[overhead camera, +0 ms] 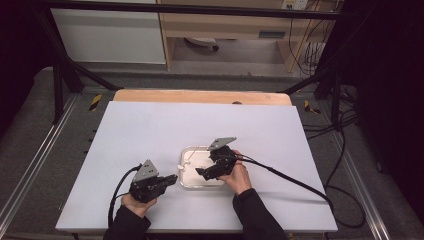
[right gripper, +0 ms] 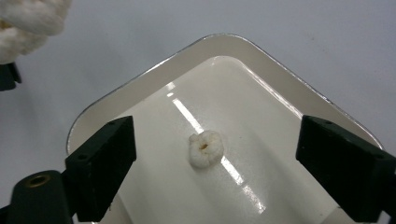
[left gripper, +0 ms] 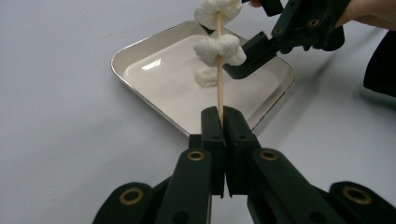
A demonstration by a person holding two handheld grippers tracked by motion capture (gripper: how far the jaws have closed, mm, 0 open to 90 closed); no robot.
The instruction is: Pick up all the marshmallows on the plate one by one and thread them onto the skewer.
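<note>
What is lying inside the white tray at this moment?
Inside the tray lies one white puffy piece, between the open fingers of the right gripper. The tray floor under those fingers is hidden.

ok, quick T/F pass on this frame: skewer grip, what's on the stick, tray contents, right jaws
1. The left hand-held gripper is shut on the wooden skewer. True.
2. The skewer is bare. False: two white puffed pieces are threaded on it.
3. One loose white piece lies in the tray. True.
4. The right hand-held gripper is clamped on that loose piece. False: its jaws stand wide on either side of it, pads not touching.
5. The tray is round and dark. False: it is a pale, shiny tray with rounded corners, on the white table.
</note>
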